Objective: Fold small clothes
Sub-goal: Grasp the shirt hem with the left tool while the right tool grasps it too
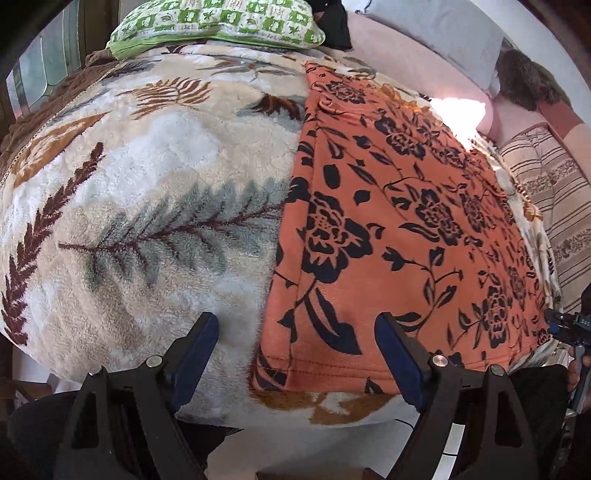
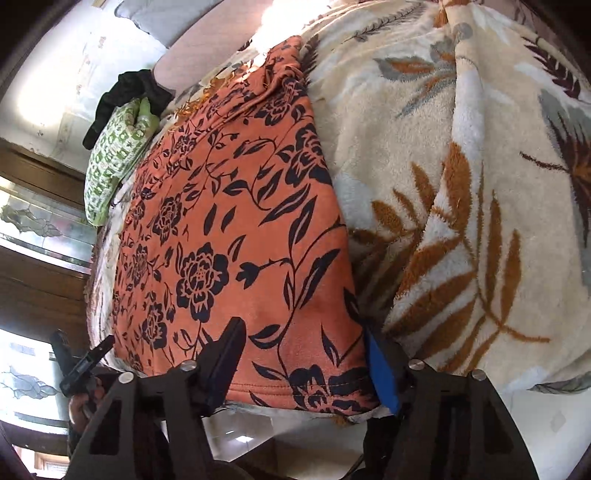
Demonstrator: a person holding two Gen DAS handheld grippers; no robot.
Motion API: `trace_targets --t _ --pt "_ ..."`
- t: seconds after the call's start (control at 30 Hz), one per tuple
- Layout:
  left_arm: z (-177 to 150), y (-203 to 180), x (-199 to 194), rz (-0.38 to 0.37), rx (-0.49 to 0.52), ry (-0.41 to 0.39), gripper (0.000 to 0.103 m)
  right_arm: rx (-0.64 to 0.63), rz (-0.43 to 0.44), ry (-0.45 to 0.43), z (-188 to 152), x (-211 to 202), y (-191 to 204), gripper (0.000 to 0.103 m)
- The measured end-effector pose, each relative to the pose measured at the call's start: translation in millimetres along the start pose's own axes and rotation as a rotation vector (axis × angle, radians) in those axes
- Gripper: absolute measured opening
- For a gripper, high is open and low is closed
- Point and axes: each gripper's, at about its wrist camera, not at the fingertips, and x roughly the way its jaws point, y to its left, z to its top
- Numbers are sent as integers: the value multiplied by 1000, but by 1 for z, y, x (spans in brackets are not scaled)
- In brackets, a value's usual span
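The orange cloth [image 1: 388,221] lies spread flat on the leaf-print blanket [image 1: 129,184], its hemmed near edge at the bed's front. No fold shows in it yet, so I judge the task is at its start: the near corners are being taken, and every fold is left to do.

In the left wrist view the left gripper [image 1: 297,354] stands wide apart over the cloth's near left corner, at about 6 o'clock in the picture; one finger is over the blanket, the other over the cloth, and nothing is pinched.

In the right wrist view the right gripper [image 2: 304,363] straddles the near right corner at 6 o'clock. Its jaws are narrower, with the hem between them, but the pads do not look pressed on the fabric, so I read it as not yet gripping.

A green pillow [image 1: 218,26] sits at 12 o'clock beyond the cloth.

Hard to tell: what kind of garment this is, since no sleeves or neck show; its far edge is lost in sun glare; whether it is one layer or already doubled is unclear. The hands are mostly cut off.
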Motion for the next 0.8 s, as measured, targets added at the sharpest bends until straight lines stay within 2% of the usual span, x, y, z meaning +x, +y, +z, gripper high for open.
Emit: trace_targets --t 0.07,0.2,0.27,0.3,0.33,0.37,0.4,0.53,0.57,0.6,0.63,0.77,0.8 --pt "-1 -2 -3 -1 4 -4 77 -11 -1 -3 -1 -2 1 55" --pt "-2 -2 5 26 4 31 77 24 -19 -9 -2 1 -5 58" --pt "-4 -6 2 -2 19 21 74 23 -5 -12 -2 1 -4 58" --pt "-5 -7 0 -31 25 18 67 6 5 -17 -2 0 -1 58" --pt "-5 -9 1 -43 29 23 45 -10 14 -15 -2 0 0 58" --pt "-5 -10 3 -22 30 31 34 -23 15 -14 -2 0 2 58" --pt "-5 -8 5 -7 25 32 32 -29 12 -9 -2 2 3 57" --pt "-4 0 5 -40 -19 36 32 -29 -2 3 -2 6 4 54" --pt "-4 -1 5 -45 -17 39 38 -27 0 -1 -3 5 3 49" --pt "-5 -1 5 -51 -17 37 43 -25 3 -6 -3 4 3 39" --pt "-5 -2 6 -58 -16 35 50 -23 8 -10 -4 2 3 36" --pt "-8 -14 8 -40 34 37 62 -18 -12 11 -2 6 0 37" --pt "-8 -15 8 -31 43 38 62 -12 -18 10 -2 6 0 37"
